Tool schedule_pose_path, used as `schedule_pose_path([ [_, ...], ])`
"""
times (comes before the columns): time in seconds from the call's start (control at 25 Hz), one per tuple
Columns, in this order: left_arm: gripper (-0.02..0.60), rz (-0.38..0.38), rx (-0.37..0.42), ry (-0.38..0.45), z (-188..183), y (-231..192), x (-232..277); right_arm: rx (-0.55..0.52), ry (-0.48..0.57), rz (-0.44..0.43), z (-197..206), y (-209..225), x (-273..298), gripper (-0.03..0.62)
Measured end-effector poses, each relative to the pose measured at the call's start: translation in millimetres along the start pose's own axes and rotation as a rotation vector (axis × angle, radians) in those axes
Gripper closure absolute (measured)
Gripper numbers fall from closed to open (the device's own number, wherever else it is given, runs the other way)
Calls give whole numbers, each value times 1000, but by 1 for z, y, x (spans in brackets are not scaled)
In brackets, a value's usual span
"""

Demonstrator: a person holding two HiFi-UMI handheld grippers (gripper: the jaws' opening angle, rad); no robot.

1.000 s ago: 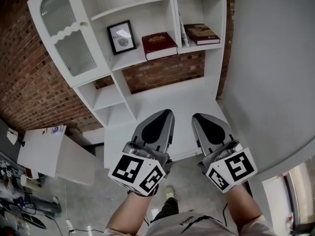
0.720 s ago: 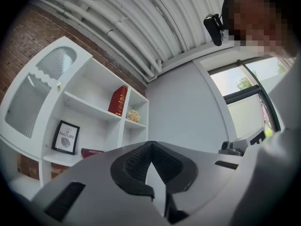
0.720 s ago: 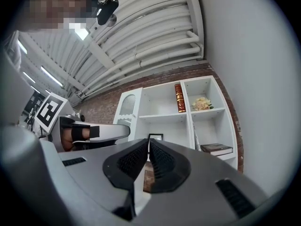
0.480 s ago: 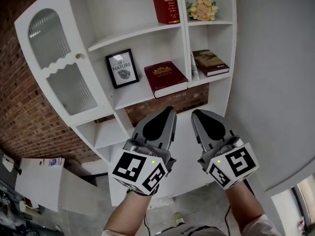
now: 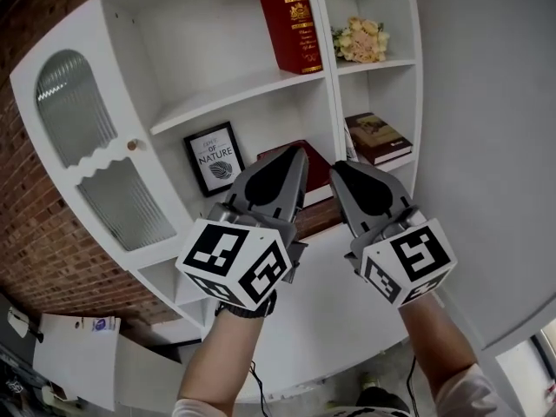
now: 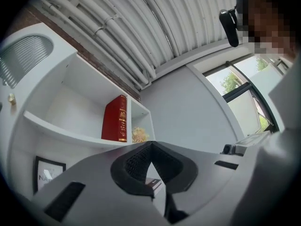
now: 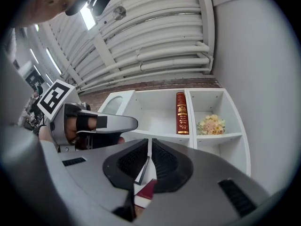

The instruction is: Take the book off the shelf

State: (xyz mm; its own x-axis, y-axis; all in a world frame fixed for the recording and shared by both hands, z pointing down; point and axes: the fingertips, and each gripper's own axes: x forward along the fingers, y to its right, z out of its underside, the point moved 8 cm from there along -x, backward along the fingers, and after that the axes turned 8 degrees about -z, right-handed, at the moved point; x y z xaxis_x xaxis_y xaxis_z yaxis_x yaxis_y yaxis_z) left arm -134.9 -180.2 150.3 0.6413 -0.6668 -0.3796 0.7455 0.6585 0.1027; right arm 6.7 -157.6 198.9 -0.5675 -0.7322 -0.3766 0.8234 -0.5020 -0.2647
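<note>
Raising both hands is the big change: a second ago the tongs hung low in front of the desk part, and now the left gripper (image 5: 298, 153) and right gripper (image 5: 336, 167) sit side by side in front of the flat red book (image 5: 315, 174) on the white shelf unit (image 5: 234, 89). The upright red book (image 5: 288, 20) stands one level higher, untouched. So it's only the approach, and I can't say which book they want. Both pairs of jaws are pressed together, empty. Forearms reach forward, tips angled upward
</note>
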Motion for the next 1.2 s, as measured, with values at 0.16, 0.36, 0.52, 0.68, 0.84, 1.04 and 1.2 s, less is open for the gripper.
schedule_pose_path([
  [0.16, 570, -11, 10, 26, -19, -19, 41, -30, 26, -2, -6, 33, 31, 574],
  [0.36, 571, -23, 21, 48, -39, -31, 91, -50, 68, -6, -9, 76, 66, 572],
  [0.52, 571, -60, 57, 67, -47, -39, 129, -95, 111, -24, -13, 109, 92, 572],
  [0.68, 569, -115, 108, 85, -55, -48, 163, -161, 151, -51, -15, 132, 114, 572],
  [0.84, 469, -160, 134, 83, -62, -56, 197, -177, 185, -105, -10, 150, 126, 572],
  [1.04, 339, -217, 182, 75, -61, -62, 229, -146, 240, -117, -6, 166, 130, 572],
  [1.2, 310, -258, 210, 76, -65, -71, 249, -132, 265, -125, -2, 170, 129, 572],
])
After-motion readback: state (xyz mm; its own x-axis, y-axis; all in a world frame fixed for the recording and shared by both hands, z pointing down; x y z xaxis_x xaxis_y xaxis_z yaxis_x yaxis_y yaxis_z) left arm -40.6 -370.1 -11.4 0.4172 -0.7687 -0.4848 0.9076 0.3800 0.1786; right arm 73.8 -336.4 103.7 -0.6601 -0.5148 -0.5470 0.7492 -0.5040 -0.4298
